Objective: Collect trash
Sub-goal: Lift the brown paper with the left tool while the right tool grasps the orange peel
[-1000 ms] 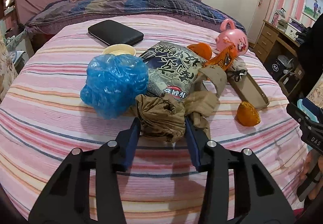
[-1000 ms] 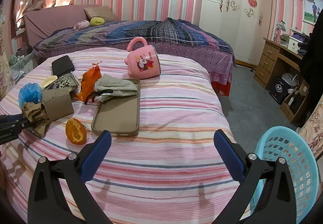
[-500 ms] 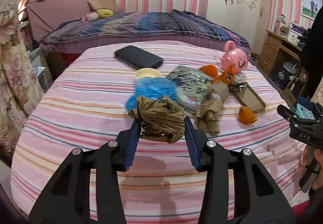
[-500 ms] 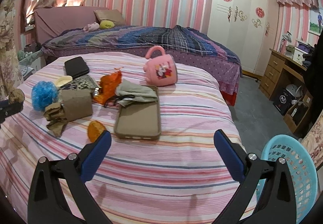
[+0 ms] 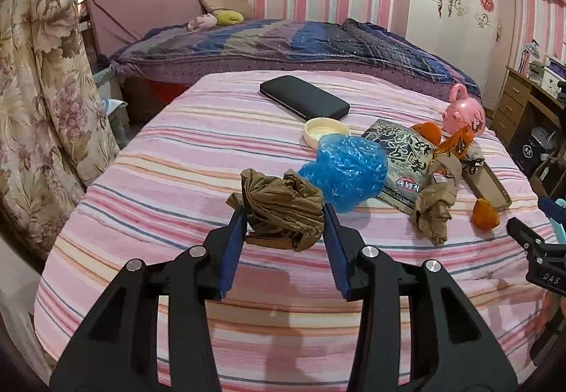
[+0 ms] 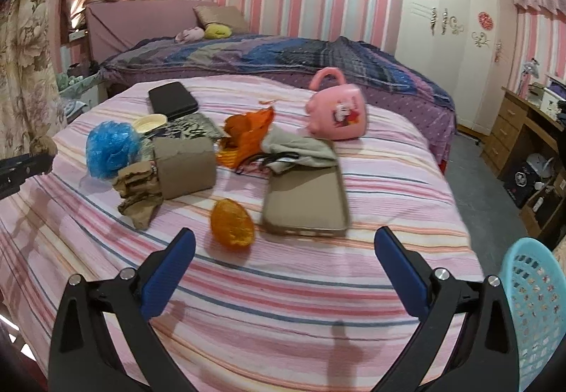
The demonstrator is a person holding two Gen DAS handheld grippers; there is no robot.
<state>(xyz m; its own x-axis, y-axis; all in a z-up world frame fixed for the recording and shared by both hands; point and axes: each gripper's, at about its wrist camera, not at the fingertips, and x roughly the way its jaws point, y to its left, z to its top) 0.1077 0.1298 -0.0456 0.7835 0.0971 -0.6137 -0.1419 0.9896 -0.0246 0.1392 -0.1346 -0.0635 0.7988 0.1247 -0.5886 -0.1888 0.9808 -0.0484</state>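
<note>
The crumpled brown wrapper (image 5: 281,206), pinched between the left tongs (image 5: 283,215), has been lifted off the striped bed (image 5: 177,158) and drawn away from the blue bag (image 5: 345,171). One piece of trash is thus collected; the blue basket (image 6: 530,293) presumably awaits it. The right tongs (image 6: 283,247) are spread, empty.

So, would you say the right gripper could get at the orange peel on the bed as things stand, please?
Probably yes: the right gripper is open and empty, the orange peel lies just ahead of its left finger on bare bedspread, with nothing between them.
</note>
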